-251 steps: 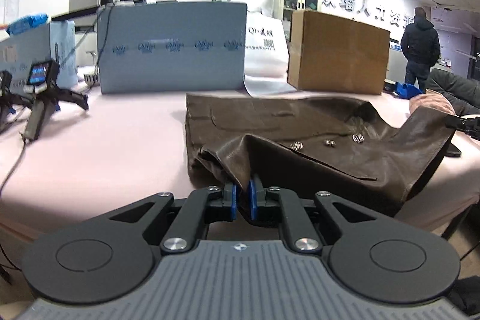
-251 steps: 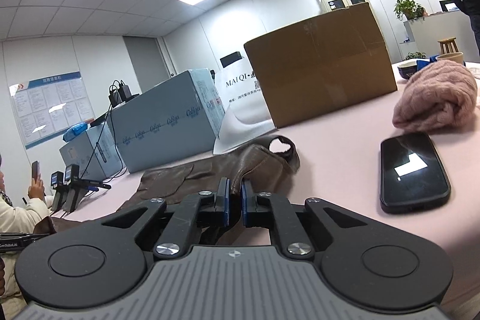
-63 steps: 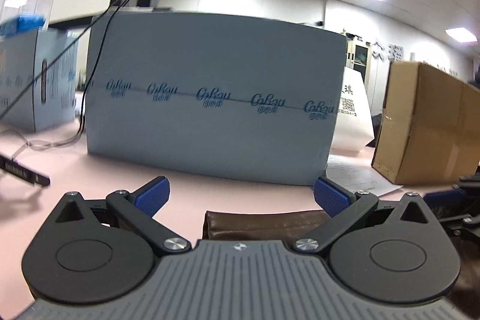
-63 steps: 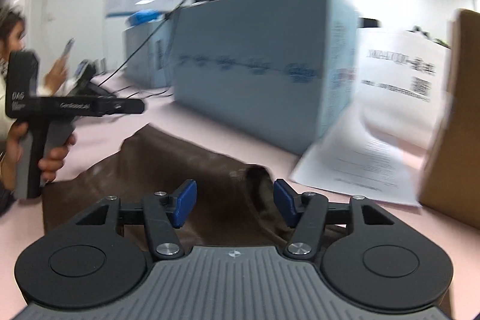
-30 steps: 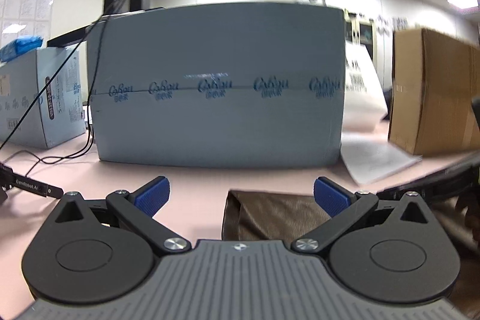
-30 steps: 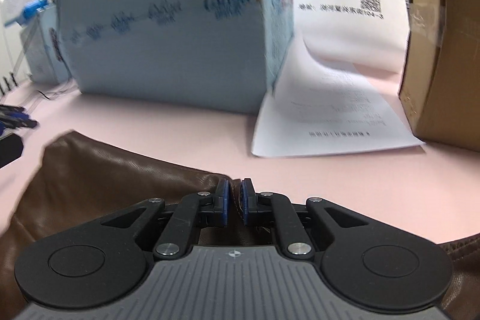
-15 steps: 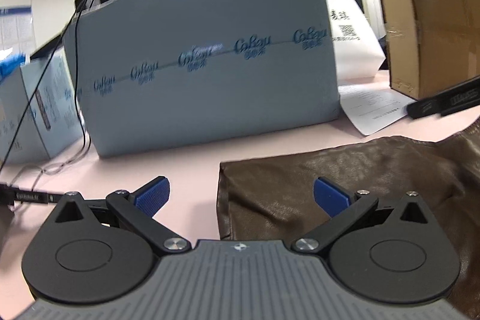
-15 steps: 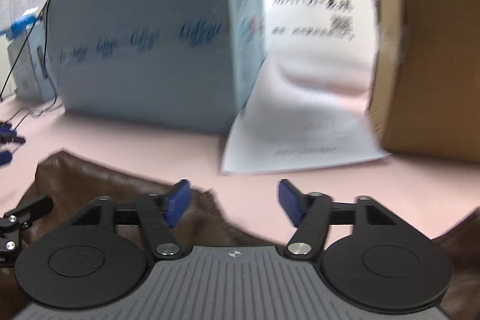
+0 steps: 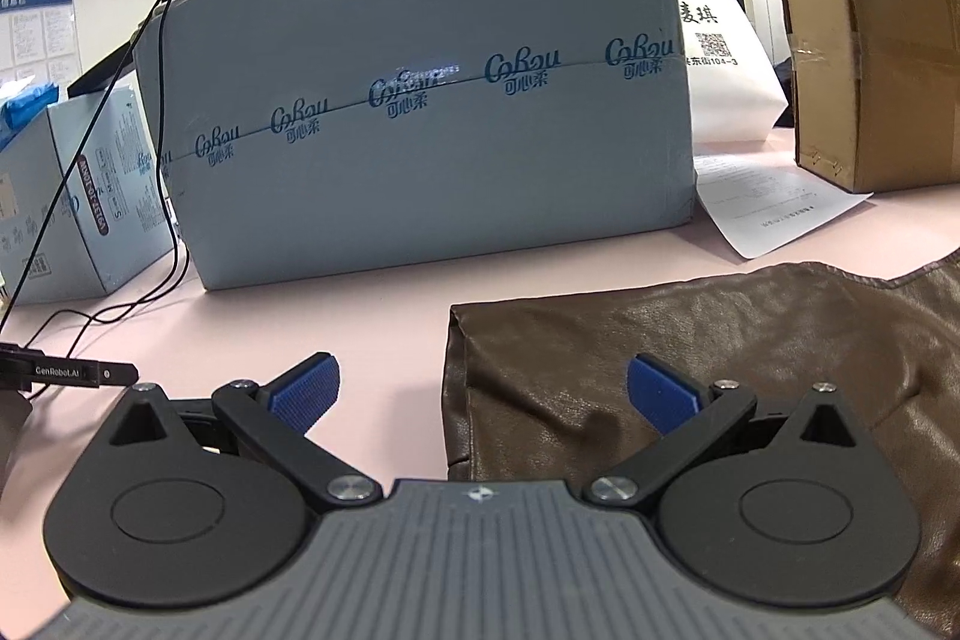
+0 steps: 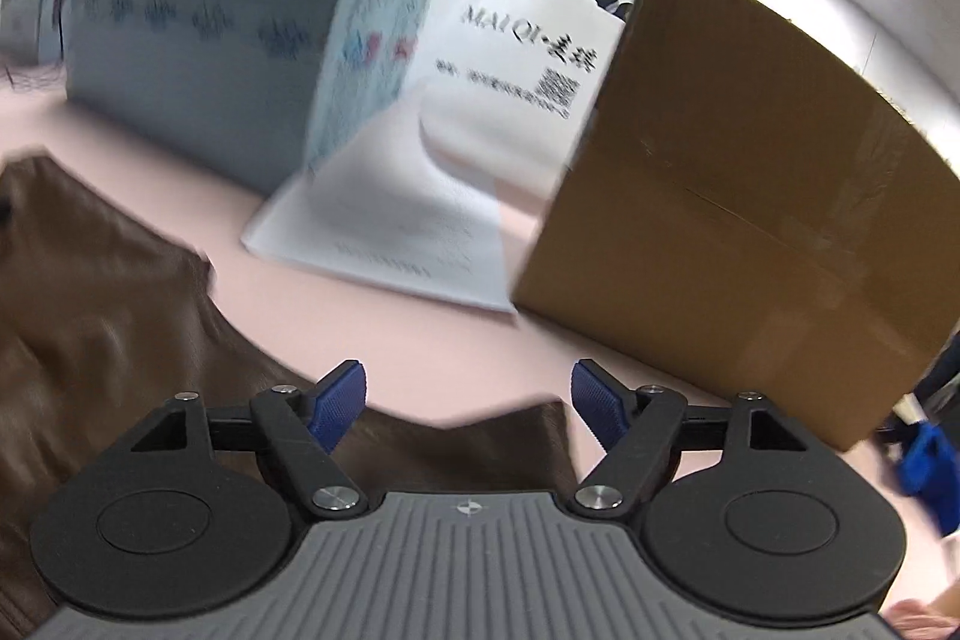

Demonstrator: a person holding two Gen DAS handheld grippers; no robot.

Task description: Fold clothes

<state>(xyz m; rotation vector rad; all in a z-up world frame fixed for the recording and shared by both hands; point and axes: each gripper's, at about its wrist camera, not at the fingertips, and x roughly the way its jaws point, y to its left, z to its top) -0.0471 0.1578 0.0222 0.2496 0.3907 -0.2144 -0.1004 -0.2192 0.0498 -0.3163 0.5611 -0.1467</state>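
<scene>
The brown jacket (image 9: pixel 690 370) lies flat on the pink bench (image 9: pixel 360 316), folded over once. The left claw (image 9: pixel 483 394) is released, its jaws wide apart, with the jacket's folded corner right under its right finger. The right claw (image 10: pixel 468 403) has just been opening and now holds nothing; a bit of jacket edge (image 10: pixel 456 451) lies below it, between the fingers but not pinched.

The next fold likely needs both claws to pick up one edge at the same height, so the stiff leather bends in a straight line.

Ahead of the left claw stands a big blue box (image 9: pixel 420 112). Ahead of the right claw are a white paper (image 10: pixel 390 232) and a brown cardboard box (image 10: pixel 750 220). They are near, so the jacket should not slide forward into them.
</scene>
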